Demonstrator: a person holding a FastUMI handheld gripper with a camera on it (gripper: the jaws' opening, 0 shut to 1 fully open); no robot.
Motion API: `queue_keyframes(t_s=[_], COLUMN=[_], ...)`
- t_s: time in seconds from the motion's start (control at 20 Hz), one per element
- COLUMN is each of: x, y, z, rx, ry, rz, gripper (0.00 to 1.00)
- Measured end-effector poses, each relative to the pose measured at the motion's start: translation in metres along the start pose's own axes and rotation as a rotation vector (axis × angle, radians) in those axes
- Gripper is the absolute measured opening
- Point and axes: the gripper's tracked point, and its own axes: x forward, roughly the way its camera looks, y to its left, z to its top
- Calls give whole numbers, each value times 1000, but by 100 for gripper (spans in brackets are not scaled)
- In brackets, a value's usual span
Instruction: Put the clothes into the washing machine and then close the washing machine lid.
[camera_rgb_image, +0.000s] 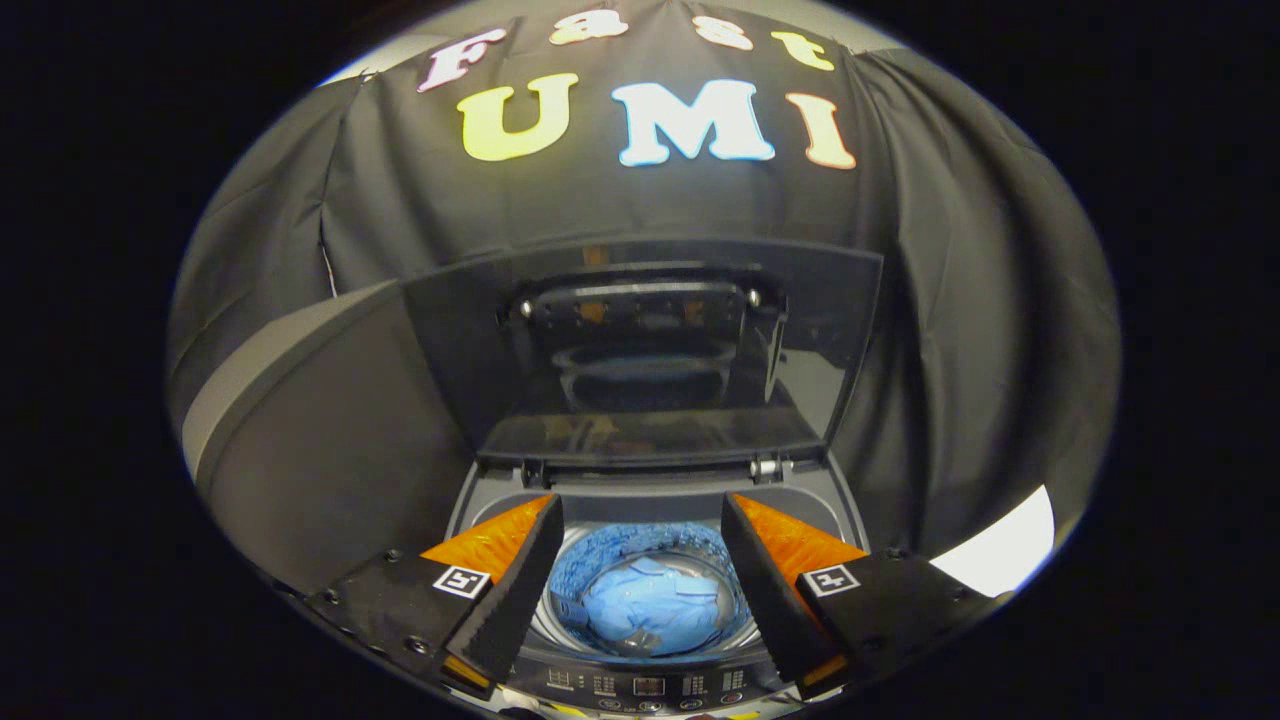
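Observation:
A top-loading washing machine (650, 498) stands below me with its dark glass lid (640, 350) raised upright at the back. Inside the round drum lies a light blue garment (655, 605), bunched up at the bottom. My gripper (640, 530) hovers above the drum opening, open, with nothing between its fingers. The garment shows through the gap between the two fingers (520, 590), well below them. The control panel (650, 688) runs along the machine's near edge, under the fingers.
Black cloth drapes the booth wall behind and to the right of the machine. A large dark grey panel (330, 450) stands close on the left of the machine. A bright white patch (1000, 555) shows low on the right.

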Motion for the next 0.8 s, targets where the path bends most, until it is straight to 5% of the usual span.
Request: queue_keyframes(t_s=[0.35, 0.8], x=[-13, 26], y=[12, 2], z=[85, 153], rx=[-31, -19], ry=[-265, -383], rz=[26, -15], gripper=[97, 97])
